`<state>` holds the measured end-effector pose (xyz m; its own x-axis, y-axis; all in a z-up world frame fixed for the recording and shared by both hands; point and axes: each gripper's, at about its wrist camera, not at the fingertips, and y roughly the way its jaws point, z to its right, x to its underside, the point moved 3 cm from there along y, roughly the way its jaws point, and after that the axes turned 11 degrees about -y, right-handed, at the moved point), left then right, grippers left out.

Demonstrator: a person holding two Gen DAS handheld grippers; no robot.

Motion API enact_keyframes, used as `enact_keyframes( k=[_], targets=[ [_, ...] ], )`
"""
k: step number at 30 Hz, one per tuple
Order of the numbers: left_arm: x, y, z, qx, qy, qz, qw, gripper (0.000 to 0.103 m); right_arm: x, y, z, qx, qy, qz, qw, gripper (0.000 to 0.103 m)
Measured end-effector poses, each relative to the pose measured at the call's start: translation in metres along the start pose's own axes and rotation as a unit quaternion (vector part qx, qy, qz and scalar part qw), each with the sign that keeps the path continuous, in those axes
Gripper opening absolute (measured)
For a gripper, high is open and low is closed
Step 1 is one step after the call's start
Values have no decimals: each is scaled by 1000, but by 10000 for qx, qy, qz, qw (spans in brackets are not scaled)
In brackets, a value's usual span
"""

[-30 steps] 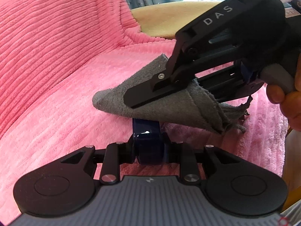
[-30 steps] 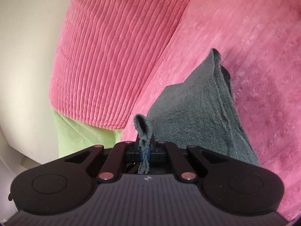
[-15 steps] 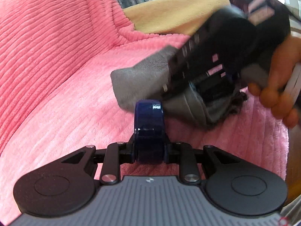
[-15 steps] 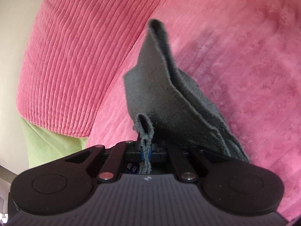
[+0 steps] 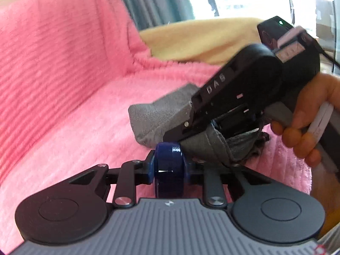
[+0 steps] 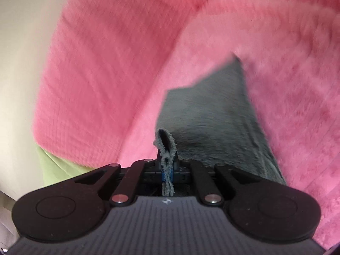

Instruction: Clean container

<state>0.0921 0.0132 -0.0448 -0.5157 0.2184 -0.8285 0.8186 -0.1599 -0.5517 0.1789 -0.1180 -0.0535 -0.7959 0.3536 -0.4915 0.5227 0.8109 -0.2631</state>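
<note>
While left gripper (image 5: 167,159) clamps blue container (image 5: 167,170), grey cloth (image 5: 161,114) lies just beyond it — pinched in right gripper (image 6: 167,170), whose jaws are easing open.

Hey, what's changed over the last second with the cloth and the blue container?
The right gripper swung the grey cloth in over the blue container, which has risen clear of it in the left view. Its jaws are opening, with a cloth fold between them. The left gripper stays shut on the container, and the pink blanket is unchanged.
</note>
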Motion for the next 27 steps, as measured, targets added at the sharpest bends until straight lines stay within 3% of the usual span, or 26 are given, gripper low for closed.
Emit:
enact_keyframes(
  k=[3,5,8,14,18,27],
  targets=[
    [-6,-5,-3,40,-196,591,9981,29,-10,-18,-11,-230,-115,363,9990,5],
    [-9,-4,-8,209,-485,917,9944,29,-11,-25,-16,-312,-231,365,9986,4],
    [-5,14,-7,307,-757,569,9950,29,-7,-20,-23,-266,-426,22,9987,4],
    [12,13,3,-18,-242,-179,9995,29,5,-3,-40,-505,-668,-777,9935,4],
    [16,12,0,-120,-223,-465,9986,29,7,4,-26,-656,-284,-817,9941,1],
    [17,14,5,-202,-81,-540,9983,29,11,17,-8,-746,136,-655,9950,0]
  ],
)
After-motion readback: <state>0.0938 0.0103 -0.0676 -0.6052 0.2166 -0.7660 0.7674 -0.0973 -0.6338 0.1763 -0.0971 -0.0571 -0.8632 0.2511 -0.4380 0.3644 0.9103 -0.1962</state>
